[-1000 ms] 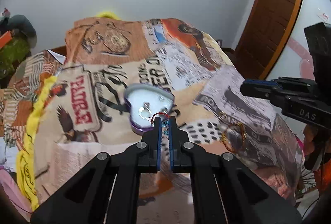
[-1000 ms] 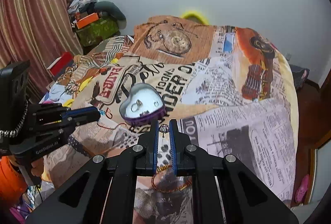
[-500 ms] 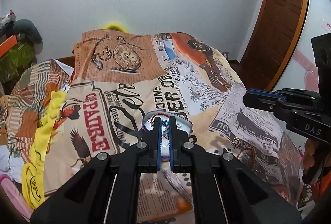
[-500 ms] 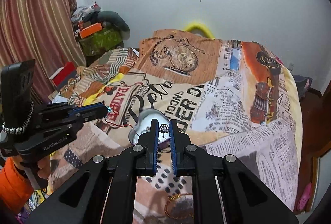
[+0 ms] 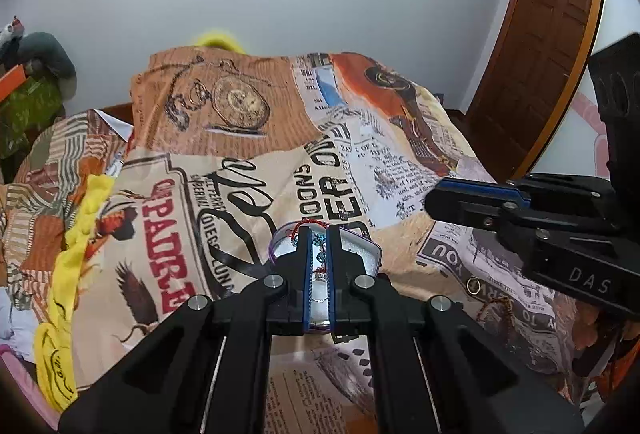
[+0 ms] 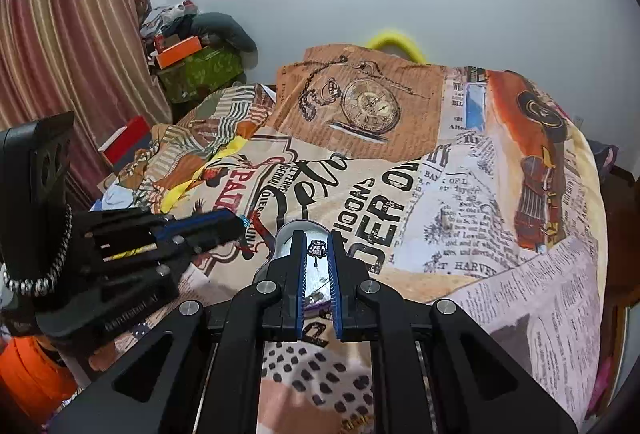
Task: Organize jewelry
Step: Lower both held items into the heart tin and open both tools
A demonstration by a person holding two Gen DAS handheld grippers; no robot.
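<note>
**Left-wrist view: both grippers over the heart tin**

Left-wrist view shows the left gripper [image 5: 318, 234] with its fingers drawn close, clamped on a red-thread bracelet [image 5: 308, 225] strung with small blue beads. The thread loops out above the fingertips, and the beads sit in the narrow gap between the blue pads. Directly beyond and under the fingertips lies the heart-shaped tin [image 5: 356, 250], purple-walled with a white inside, resting on the printed bedspread [image 5: 240, 161]. A small ring [image 5: 473, 285] and a beaded bangle [image 5: 496, 308] lie on the bedspread to the right of the tin, under the right gripper [image 5: 434, 197], which reaches in from the right.

From the right wrist, the right gripper [image 6: 317, 246] has its fingers near together, pinching a small dark pendant [image 6: 317, 249] at the tips. The tin [image 6: 286, 236] shows just behind and below those tips, mostly hidden by the fingers. The left gripper [image 6: 240, 224] comes in from the left, its tip just beside the tin, red thread [image 6: 256, 228] trailing from it.
</note>
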